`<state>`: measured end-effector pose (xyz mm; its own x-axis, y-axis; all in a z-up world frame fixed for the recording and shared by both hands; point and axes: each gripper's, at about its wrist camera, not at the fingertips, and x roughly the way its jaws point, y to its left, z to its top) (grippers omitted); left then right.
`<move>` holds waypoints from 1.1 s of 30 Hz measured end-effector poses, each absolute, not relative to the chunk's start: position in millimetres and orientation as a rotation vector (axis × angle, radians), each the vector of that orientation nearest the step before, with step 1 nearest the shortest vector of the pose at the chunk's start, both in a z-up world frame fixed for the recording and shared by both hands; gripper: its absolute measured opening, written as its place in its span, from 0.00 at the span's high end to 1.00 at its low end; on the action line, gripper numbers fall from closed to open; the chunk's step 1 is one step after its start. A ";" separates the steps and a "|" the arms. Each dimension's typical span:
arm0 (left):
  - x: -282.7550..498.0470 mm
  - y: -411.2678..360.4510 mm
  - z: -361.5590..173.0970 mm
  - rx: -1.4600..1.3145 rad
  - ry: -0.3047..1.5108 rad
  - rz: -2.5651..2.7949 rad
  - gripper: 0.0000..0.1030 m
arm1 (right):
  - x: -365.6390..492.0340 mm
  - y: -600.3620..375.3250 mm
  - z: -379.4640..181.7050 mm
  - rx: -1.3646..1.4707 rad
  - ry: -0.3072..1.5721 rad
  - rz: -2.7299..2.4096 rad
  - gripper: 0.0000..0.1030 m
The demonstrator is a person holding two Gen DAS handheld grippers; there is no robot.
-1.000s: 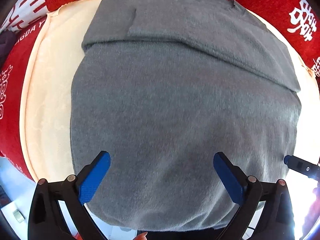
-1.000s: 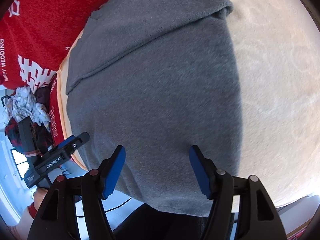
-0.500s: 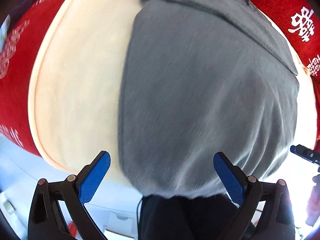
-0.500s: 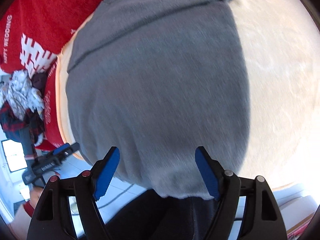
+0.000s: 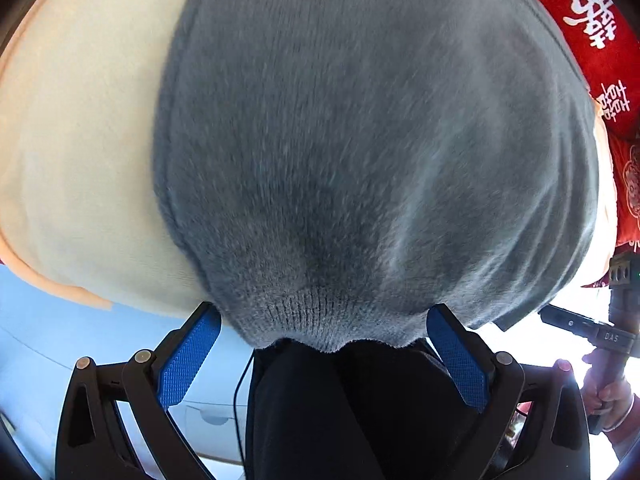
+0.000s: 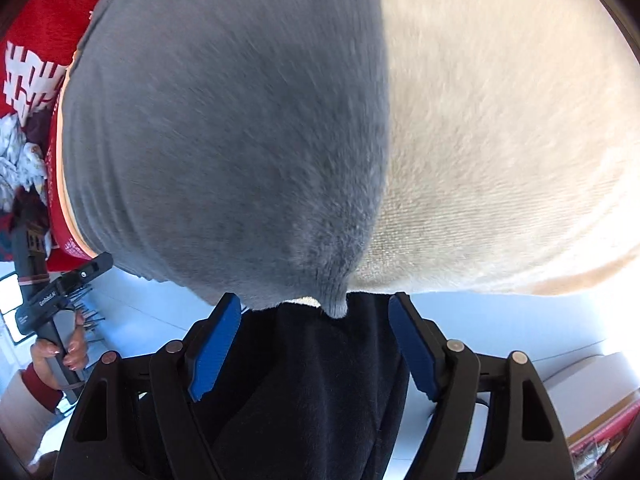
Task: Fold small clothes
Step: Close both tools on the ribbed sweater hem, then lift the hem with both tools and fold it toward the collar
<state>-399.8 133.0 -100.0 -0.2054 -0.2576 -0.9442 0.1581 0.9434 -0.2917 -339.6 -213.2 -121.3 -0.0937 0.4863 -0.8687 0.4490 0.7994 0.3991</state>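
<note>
Garment: grey knit sweater (image 5: pixel 360 152) lies spread flat on the cream pad (image 5: pixel 80 140), its ribbed hem (image 5: pixel 320 320) hanging just over the near edge toward me.
Surroundings: red cloth with white characters (image 5: pixel 600 32) borders the pad on the far side; a heap of other clothes (image 6: pixel 16 168) shows at the left of the right wrist view.
Left gripper: my left gripper (image 5: pixel 324 356) has its jaws spread wide, nothing clamped; the left corner of the hem sits between the blue pads (image 5: pixel 188 364) but I see no pad pressing on it.
Right gripper: my right gripper (image 6: pixel 312 344) is also unclenched, though its jaws are closing a little at this moment; the right corner of the hem (image 6: pixel 336 304) droops between the pads, touching neither as far as I can tell.
Step in hand: I judge this as the approach to the bottom hem, one tool at each corner, ahead of a fold that carries the hem up toward the collar end.
Progress: the body looks narrow and straight-sided, so I take the sides as already folded in; the lengthwise fold is not yet done.
Next move: I need both pairs of pads lowered onto the ribbing, one pad under the hem and one over it, then a pinch on both corners together.
Care: the knit is soft and thick, so a shallow pinch may catch only the top layer; I want every layer in the bite.
</note>
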 end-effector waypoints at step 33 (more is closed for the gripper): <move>-217.8 166.3 35.8 -0.256 1.337 -0.435 0.86 | -186.5 -330.7 -30.3 1.100 1.237 0.034 0.93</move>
